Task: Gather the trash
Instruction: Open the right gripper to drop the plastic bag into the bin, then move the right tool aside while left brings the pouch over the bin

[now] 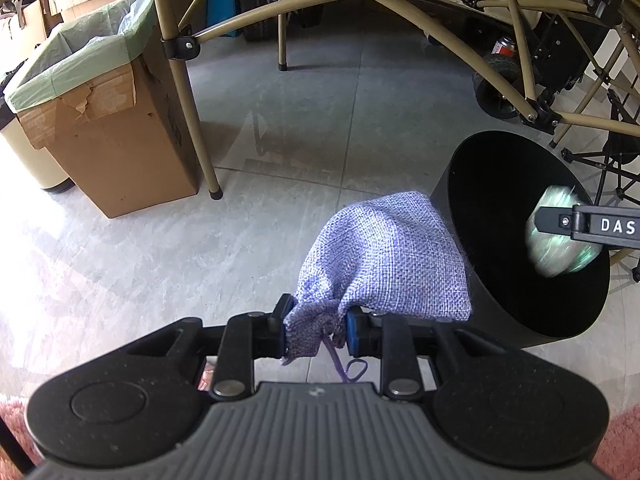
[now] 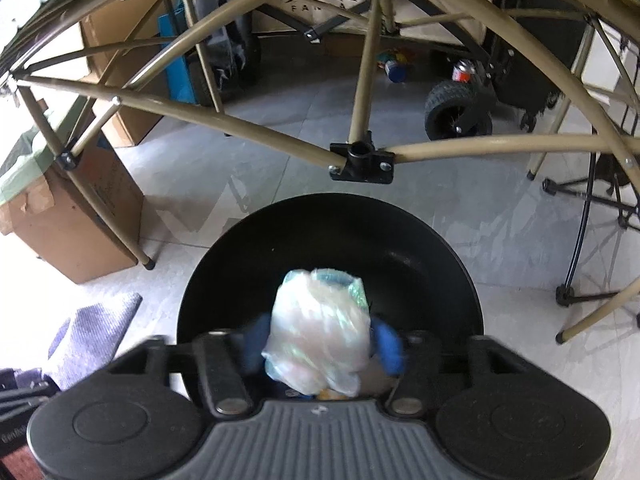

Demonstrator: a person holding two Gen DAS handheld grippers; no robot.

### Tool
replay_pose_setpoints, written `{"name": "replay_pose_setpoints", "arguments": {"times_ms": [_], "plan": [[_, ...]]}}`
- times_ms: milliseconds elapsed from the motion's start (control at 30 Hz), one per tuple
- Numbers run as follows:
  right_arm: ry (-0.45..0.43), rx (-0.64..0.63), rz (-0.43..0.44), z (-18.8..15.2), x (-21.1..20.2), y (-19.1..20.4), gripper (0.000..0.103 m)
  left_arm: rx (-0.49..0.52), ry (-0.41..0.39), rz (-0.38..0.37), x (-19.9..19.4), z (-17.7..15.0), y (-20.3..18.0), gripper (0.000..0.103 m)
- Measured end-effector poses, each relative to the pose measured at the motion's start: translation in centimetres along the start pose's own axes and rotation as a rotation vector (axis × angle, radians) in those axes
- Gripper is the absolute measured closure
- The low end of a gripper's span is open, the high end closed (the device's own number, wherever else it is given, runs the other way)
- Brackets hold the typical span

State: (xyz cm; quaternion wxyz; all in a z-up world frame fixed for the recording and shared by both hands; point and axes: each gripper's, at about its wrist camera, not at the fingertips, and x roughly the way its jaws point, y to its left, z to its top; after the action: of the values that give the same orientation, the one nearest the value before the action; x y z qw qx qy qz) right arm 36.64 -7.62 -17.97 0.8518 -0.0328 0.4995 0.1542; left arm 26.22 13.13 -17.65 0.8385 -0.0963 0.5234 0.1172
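Observation:
A lilac woven drawstring pouch hangs out ahead of my left gripper, which is shut on its gathered neck; the pouch also shows at the left of the right wrist view. A black round bin stands on the floor just right of the pouch. My right gripper is over the bin with its blue pads spread. A crumpled, shiny clear plastic bag, blurred, sits between them above the bin's mouth. In the left wrist view, one right finger crosses the bag.
A cardboard box with a green liner stands at left beside a cream bin. Tan folding-table legs and cross bars span the floor behind. A wheeled cart is at back right. Pink rug edges the foreground.

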Motion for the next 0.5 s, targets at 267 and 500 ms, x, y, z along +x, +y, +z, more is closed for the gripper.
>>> {"name": "replay_pose_setpoints", "arguments": {"times_ms": [267, 500], "plan": [[0.039, 0.034, -0.018, -0.21, 0.43, -0.29, 0.000, -0.009, -0.001, -0.008, -0.03, -0.05, 0.19, 0.077], [0.046, 0.027, -0.013, -0.38, 0.45, -0.15, 0.000, -0.008, -0.004, -0.010, -0.06, -0.06, 0.14, 0.077]]}}
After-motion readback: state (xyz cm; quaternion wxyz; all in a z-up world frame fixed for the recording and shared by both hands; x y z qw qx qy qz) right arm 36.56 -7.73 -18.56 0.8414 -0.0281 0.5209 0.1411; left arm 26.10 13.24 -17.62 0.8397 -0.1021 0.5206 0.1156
